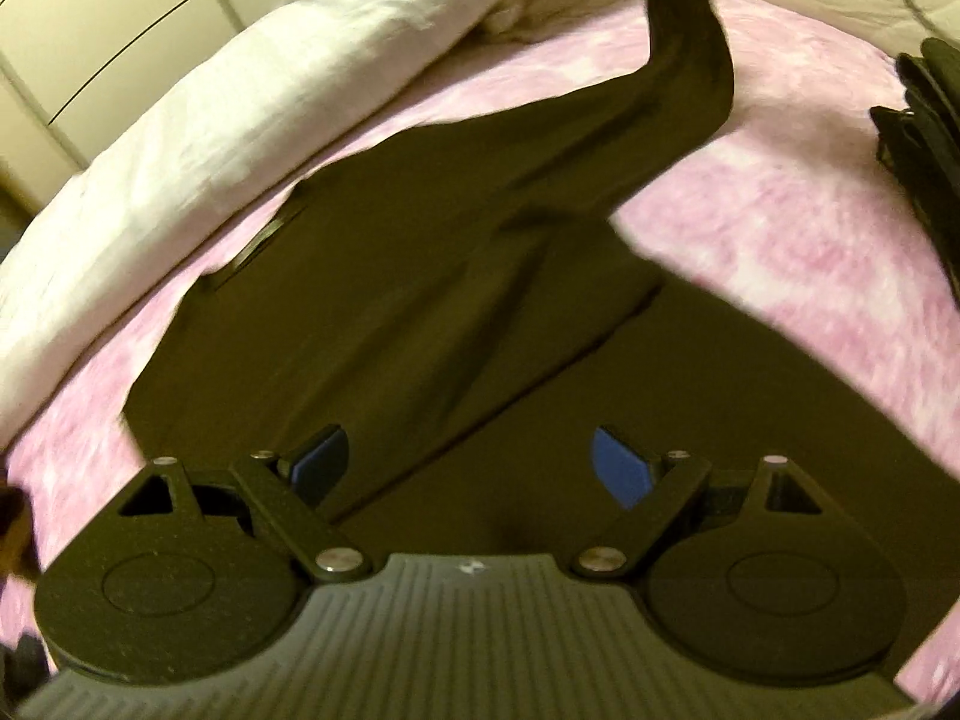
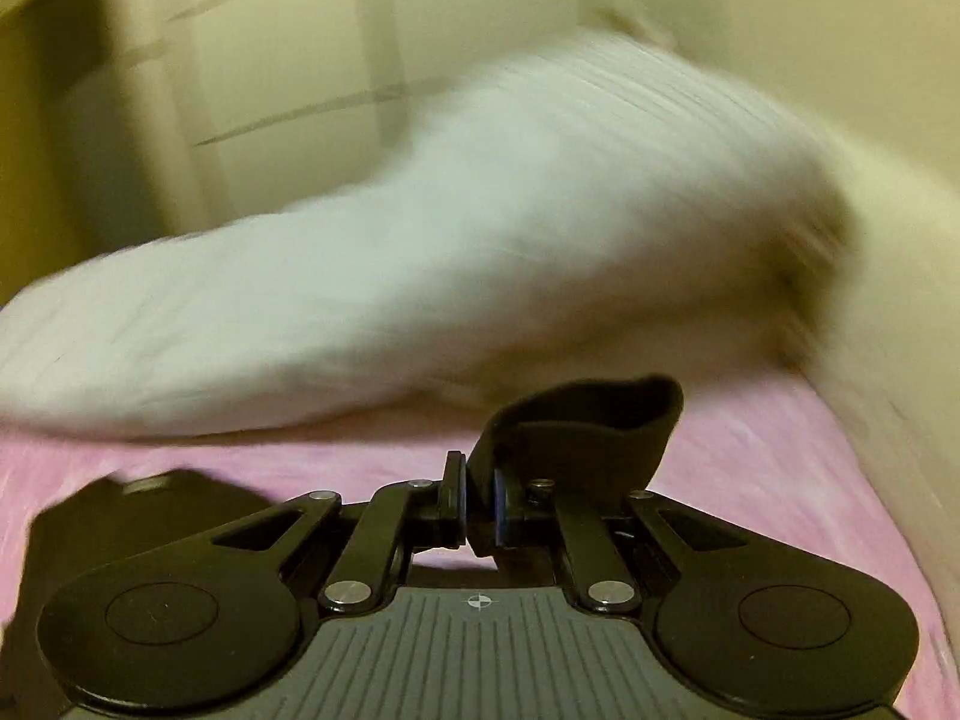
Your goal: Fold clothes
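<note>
While right gripper (image 2: 480,510) pinches the raised garment (image 1: 420,300) end | your left gripper (image 1: 474,468) gapes empty over its body | long axis runs far-right.

The left wrist camera sits behind its open gripper (image 1: 471,468) and looks down and forward, close over a dark garment (image 1: 384,324) spread on a pink bed (image 1: 780,228), toward a white duvet (image 1: 240,90) along the far edge. The right wrist camera rides low behind its closed gripper (image 2: 478,504), facing almost level across the bed (image 2: 300,459) — badly blurred. Both views share the pink bed, the duvet (image 2: 480,240) and the garment (image 2: 576,426).
</note>
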